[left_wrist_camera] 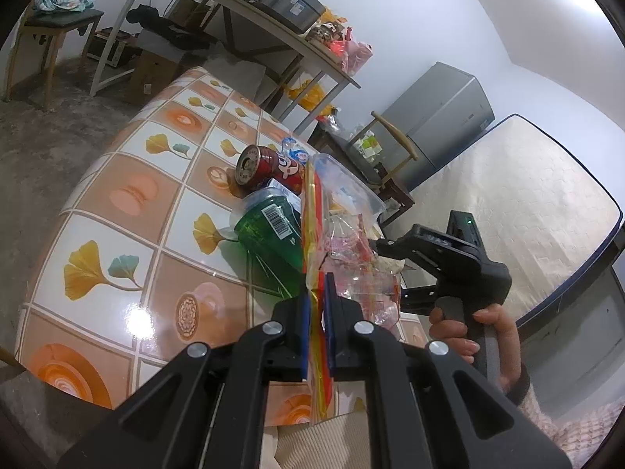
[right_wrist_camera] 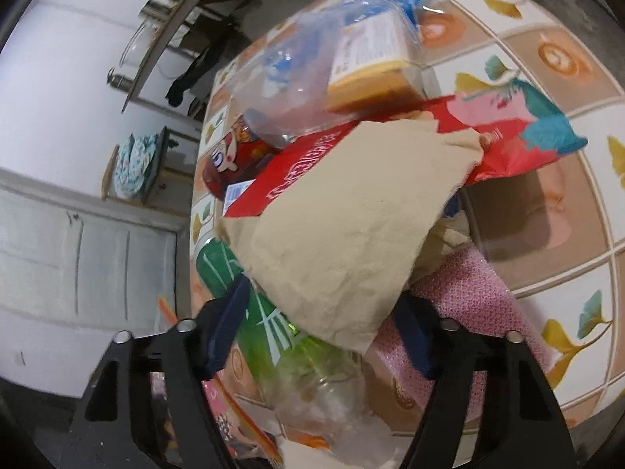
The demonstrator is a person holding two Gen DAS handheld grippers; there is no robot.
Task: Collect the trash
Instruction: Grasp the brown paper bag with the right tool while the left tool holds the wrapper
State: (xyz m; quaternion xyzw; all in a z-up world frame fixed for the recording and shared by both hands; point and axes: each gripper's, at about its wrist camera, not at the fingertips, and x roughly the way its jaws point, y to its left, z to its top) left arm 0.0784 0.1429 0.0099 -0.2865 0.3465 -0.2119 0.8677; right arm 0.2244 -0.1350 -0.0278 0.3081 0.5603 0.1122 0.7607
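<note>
Left gripper (left_wrist_camera: 315, 312) is clamped tight on the clear trash bag (left_wrist_camera: 343, 234), already part-filled. Right gripper (right_wrist_camera: 318, 336), jaws apart, straddles the crumpled brown paper (right_wrist_camera: 336, 234) without pinching it. At ten o'clock on the table (left_wrist_camera: 117, 203), red can (left_wrist_camera: 265, 170) and green bottle (left_wrist_camera: 269, 234) still wait.

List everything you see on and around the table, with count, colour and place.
table: one, orange and white tiles, centre
can: one, red, lying on table
bottle: one, green, lying beside can
clear bag: one, yellow-red rim, held open over table edge
paper scrap: one, beige, atop pile
red carton: one, under paper
fridge: one, grey, by wall
left hand-held gripper: shut on bag rim
right hand-held gripper: open, over pile
</note>
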